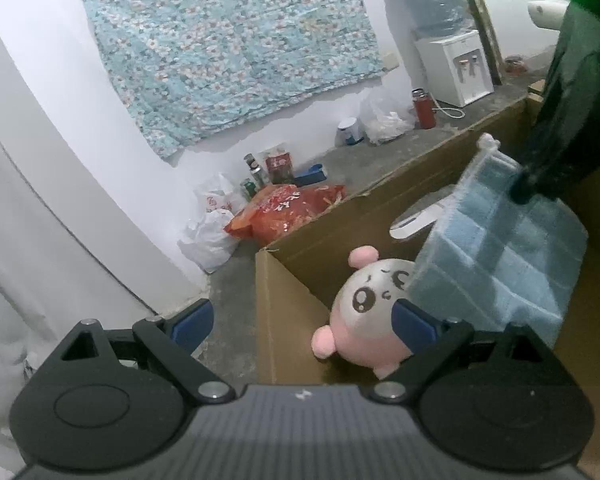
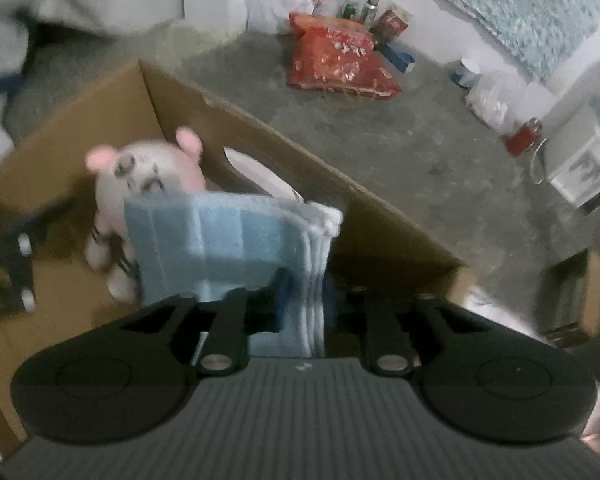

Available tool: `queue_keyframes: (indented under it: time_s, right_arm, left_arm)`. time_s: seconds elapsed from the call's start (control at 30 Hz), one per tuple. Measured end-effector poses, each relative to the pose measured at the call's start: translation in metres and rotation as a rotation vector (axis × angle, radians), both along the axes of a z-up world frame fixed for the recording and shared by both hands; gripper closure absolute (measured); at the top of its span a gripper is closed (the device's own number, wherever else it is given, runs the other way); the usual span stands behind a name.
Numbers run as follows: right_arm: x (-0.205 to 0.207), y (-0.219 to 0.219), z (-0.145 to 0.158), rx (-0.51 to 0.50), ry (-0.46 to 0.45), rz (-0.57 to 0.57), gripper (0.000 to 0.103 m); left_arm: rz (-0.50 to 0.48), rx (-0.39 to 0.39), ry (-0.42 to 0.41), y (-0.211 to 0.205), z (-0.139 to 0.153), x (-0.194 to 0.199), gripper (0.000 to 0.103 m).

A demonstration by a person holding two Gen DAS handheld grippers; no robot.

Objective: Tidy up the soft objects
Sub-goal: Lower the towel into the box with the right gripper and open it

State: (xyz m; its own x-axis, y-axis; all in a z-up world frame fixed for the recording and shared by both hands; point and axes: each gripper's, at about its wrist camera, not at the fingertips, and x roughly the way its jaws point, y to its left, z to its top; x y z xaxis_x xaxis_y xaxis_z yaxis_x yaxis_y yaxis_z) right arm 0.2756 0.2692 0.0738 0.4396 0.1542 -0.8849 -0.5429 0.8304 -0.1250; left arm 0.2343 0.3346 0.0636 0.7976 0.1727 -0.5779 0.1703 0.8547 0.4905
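Note:
An open cardboard box [image 1: 300, 248] [image 2: 260, 132] stands on the concrete floor. Inside it lies a pink and white plush toy [image 1: 364, 300] [image 2: 140, 176] with a drawn face. A folded light blue towel [image 1: 500, 252] [image 2: 220, 240] stands tilted in the box, partly covering the plush. My right gripper [image 2: 304, 300] [image 1: 520, 194] points down into the box, and the towel's layered edge fills the gap between its pads. My left gripper [image 1: 304, 324] hangs open over the box's near corner with nothing between its fingers; the plush lies beyond them.
A white flat object [image 1: 416, 220] lies against the box's far wall. Beyond the box sit a red bag [image 1: 288, 212], white plastic bags, bottles, a red flask [image 1: 424, 108] and a water dispenser [image 1: 456, 68] along the white wall.

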Motion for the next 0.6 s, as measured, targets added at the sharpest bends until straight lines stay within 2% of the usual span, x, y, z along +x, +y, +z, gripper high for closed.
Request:
queue_keyframes:
  time_s: [0.03, 0.07, 0.1, 0.17, 0.23, 0.33, 0.4, 0.47, 0.57, 0.6]
  right_arm:
    - [-0.001, -0.003, 0.003, -0.010, -0.013, 0.007, 0.069]
    - [-0.002, -0.005, 0.007, -0.010, -0.025, 0.013, 0.069]
    - [-0.005, -0.008, 0.011, -0.010, -0.029, 0.023, 0.069]
    - [-0.011, -0.012, 0.020, -0.001, -0.030, 0.042, 0.069]
    - [-0.017, -0.014, 0.027, 0.014, -0.031, 0.075, 0.069]
    - [-0.018, -0.014, 0.029, 0.062, 0.014, 0.084, 0.070]
    - [-0.018, -0.011, 0.027, 0.071, 0.004, 0.081, 0.070]
    - [-0.017, -0.014, 0.024, 0.089, 0.009, 0.066, 0.070]
    - [-0.014, -0.022, 0.024, 0.142, 0.031, 0.028, 0.070]
    - [-0.014, -0.024, 0.025, 0.145, 0.026, 0.024, 0.070]
  left_arm:
    - [0.010, -0.002, -0.002, 0.000, 0.000, 0.001, 0.008]
    - [0.012, -0.006, -0.002, 0.000, -0.001, 0.001, 0.021]
    - [0.008, -0.016, 0.000, 0.000, 0.000, 0.001, 0.040]
    - [-0.008, -0.079, 0.048, -0.001, 0.000, 0.000, 0.053]
    - [-0.015, -0.161, 0.128, -0.004, 0.000, 0.003, 0.051]
    - [-0.008, -0.299, 0.222, -0.008, -0.003, 0.012, 0.048]
    - [0.027, -0.401, 0.229, -0.009, -0.006, 0.019, 0.045]
    - [0.040, -0.434, 0.199, -0.012, -0.009, 0.024, 0.045]
    - [0.074, -0.446, 0.211, -0.017, -0.017, 0.038, 0.054]
    - [0.098, -0.449, 0.222, -0.019, -0.021, 0.044, 0.060]
